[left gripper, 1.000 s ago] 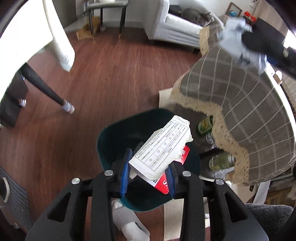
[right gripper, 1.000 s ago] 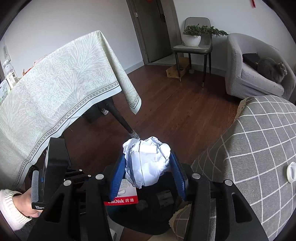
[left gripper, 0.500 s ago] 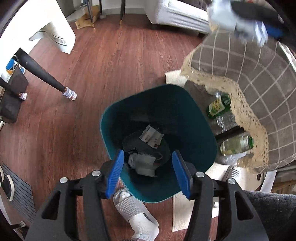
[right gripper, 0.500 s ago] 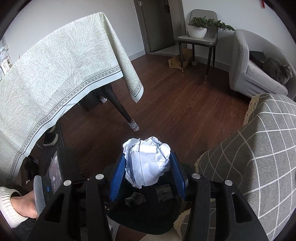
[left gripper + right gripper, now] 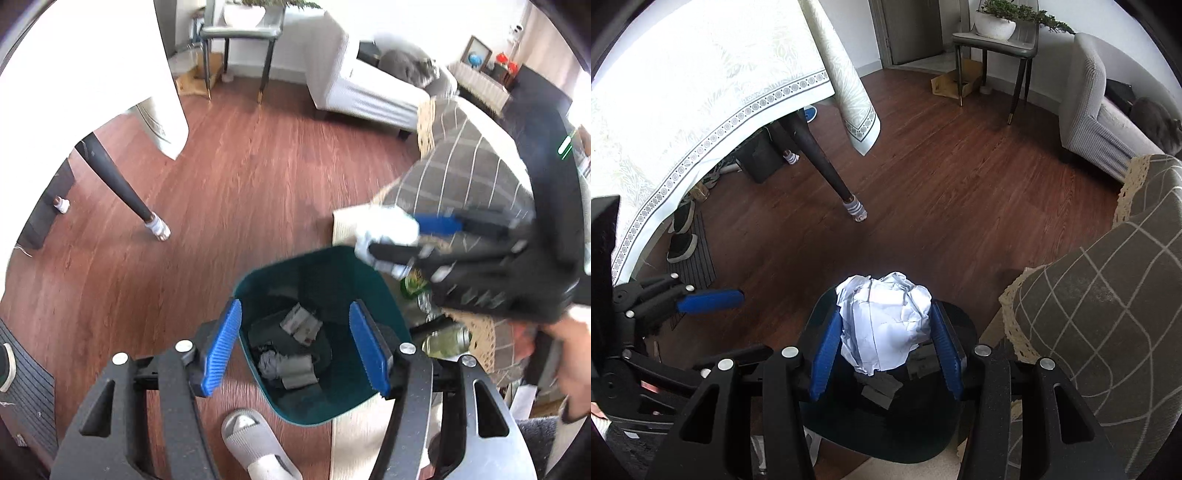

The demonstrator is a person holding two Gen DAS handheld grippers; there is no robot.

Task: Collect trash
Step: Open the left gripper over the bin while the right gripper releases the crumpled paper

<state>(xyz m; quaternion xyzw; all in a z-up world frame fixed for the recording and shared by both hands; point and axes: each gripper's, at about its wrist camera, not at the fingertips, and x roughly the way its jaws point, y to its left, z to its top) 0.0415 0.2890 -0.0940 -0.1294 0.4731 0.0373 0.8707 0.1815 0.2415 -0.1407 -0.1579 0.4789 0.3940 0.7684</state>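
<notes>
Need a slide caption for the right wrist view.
Right gripper holds a crumpled paper ball above the dark bin.

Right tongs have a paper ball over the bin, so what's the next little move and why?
Probably open the right tongs and let the paper ball drop. It is clamped between the blue pads, and in the right wrist view it sits above the bin opening, where other scraps already lie. The left tongs are open and empty over the bin too, so moving them aside first may help.

My two wrist cameras both look steeply down, close above the dark teal plastic bin [image 5: 384, 291] [image 5: 886, 435], their shared ground.
</notes>
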